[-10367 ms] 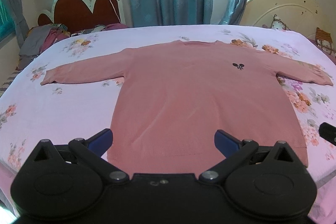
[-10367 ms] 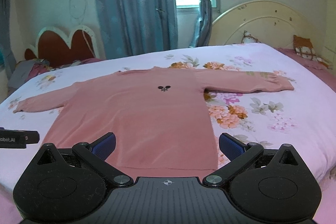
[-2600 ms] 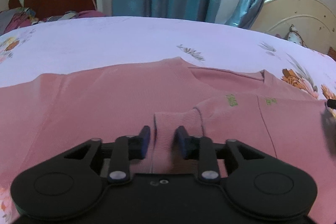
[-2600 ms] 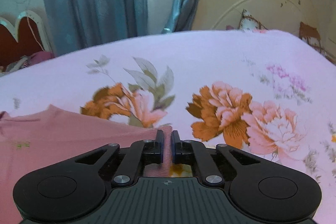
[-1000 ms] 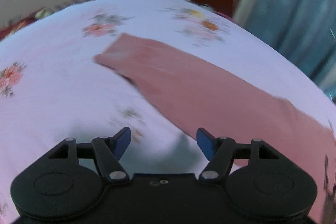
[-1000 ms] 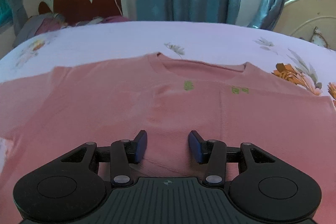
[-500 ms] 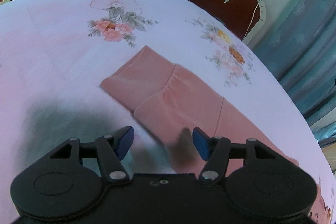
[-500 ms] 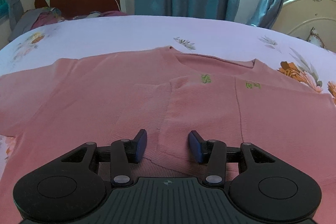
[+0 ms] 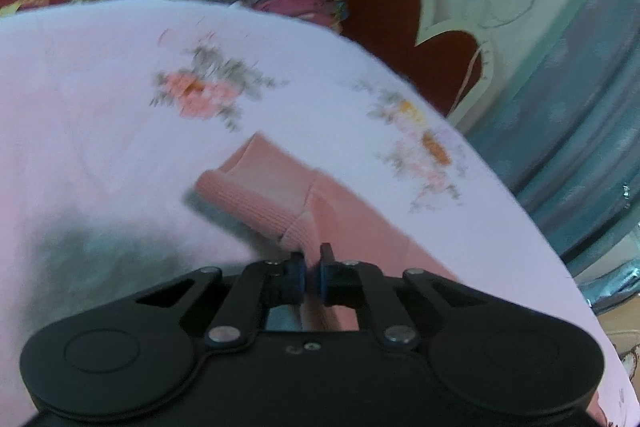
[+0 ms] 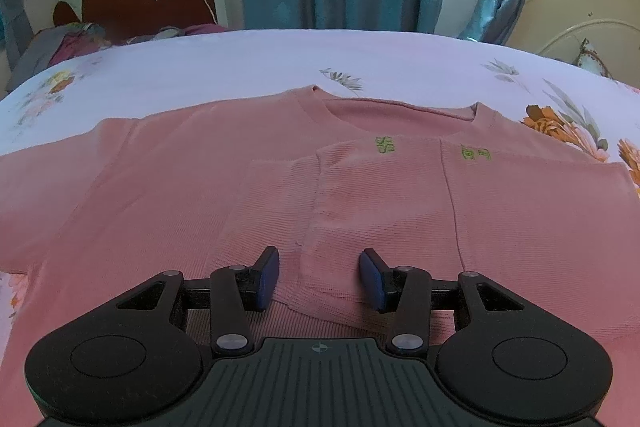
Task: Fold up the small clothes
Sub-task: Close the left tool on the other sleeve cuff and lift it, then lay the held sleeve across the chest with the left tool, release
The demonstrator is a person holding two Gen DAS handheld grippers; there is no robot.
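Two grippers are working the pink sweater (image 10: 168, 195) on the bed (image 10: 360, 59). Left gripper (image 9: 311, 269) is clamping the sleeve cuff (image 9: 276, 203); a shallow pinch risks slippage. Right gripper (image 10: 319, 277) is hovering, jaws apart, over the folded sleeve (image 10: 400, 219).

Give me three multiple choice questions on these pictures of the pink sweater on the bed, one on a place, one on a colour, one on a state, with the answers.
1. Where does the folded-in sleeve lie?
A. across the sweater
B. off the bed
C. on the headboard

2. What colour are the marks below the collar?
A. black
B. green
C. white

3. How is the left gripper?
A. wide open over bare sheet
B. out of view
C. shut on the cuff

Answers:
1 A: in the right wrist view the sleeve rests flat over the sweater's body.
2 B: two small green marks show there.
3 C: its pads have just closed on the ribbed cuff's edge.
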